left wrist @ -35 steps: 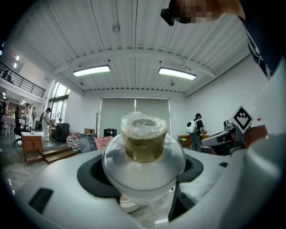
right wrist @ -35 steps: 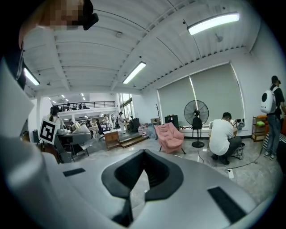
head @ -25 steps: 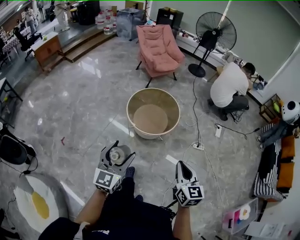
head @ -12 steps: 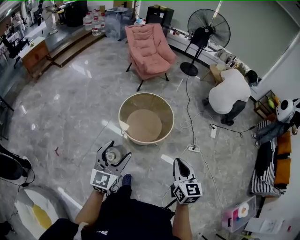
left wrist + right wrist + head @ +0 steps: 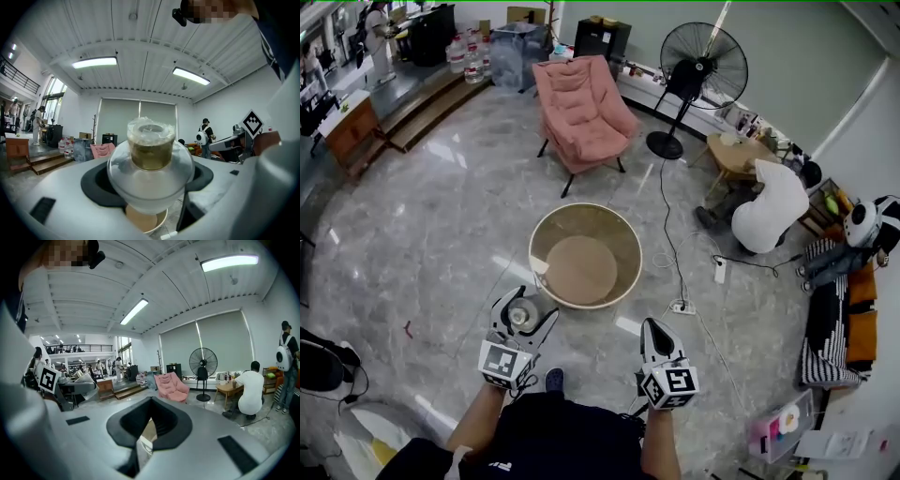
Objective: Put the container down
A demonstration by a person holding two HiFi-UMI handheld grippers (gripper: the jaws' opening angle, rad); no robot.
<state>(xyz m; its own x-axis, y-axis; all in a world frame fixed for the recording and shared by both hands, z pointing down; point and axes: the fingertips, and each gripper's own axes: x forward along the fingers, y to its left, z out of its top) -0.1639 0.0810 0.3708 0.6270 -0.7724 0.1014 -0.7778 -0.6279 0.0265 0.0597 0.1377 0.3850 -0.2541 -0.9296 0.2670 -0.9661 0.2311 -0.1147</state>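
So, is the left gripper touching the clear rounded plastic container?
Touching. The left gripper view shows the left gripper clamped on both sides of the clear rounded plastic container.

- My left gripper (image 5: 525, 310) points ahead, marker cube towards me, its jaws clamped against the sides of a clear round container (image 5: 151, 171).
- My right gripper (image 5: 651, 330) sits level with it and well apart, jaws pressed together with nothing between them.
- Both arms reach forward from the torso: left forearm (image 5: 476, 424) angled slightly inward, right forearm (image 5: 658, 450) nearly straight.
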